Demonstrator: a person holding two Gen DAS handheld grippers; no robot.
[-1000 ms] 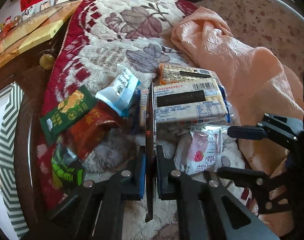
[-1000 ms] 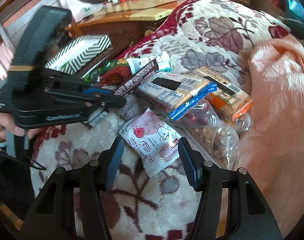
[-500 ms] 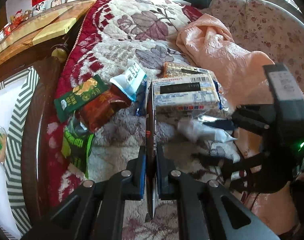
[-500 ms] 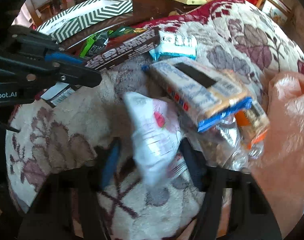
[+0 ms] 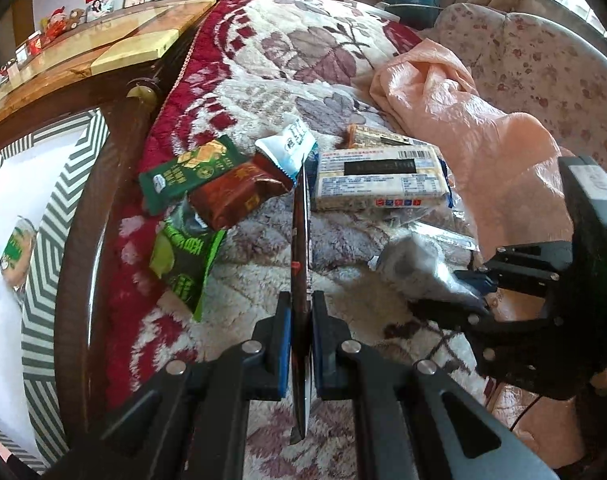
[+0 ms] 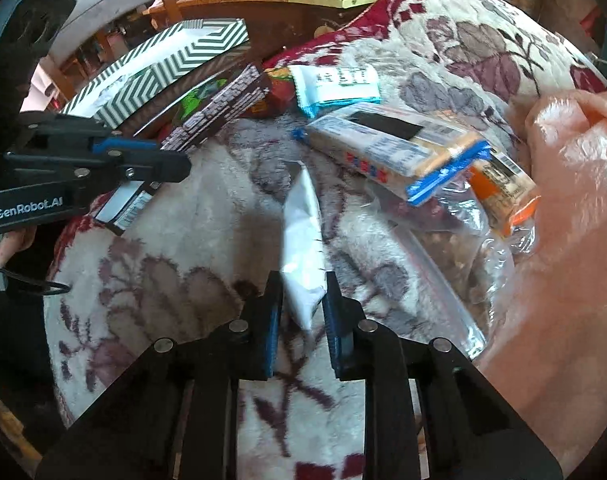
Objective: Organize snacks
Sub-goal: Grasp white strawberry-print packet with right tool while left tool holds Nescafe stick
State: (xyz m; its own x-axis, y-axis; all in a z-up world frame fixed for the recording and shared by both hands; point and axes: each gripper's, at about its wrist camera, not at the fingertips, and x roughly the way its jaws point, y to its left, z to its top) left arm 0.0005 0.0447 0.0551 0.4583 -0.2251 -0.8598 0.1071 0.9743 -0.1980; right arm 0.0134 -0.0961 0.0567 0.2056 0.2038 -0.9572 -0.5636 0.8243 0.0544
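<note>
While our left gripper point(image 5: 301, 330) clamps a dark bar point(image 5: 299, 240), our right gripper point(image 6: 301, 308) pinches the white pouch point(image 6: 303, 240) above the blanket point(image 6: 163, 260). Most snacks point(image 5: 223, 196) lie unsorted near its left edge.

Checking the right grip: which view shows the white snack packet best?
Right wrist view: the white snack packet sits centred, pinched edge-on between the right gripper pads. Left wrist view shows only a blurred grey-white lump at that gripper's tips.
</note>
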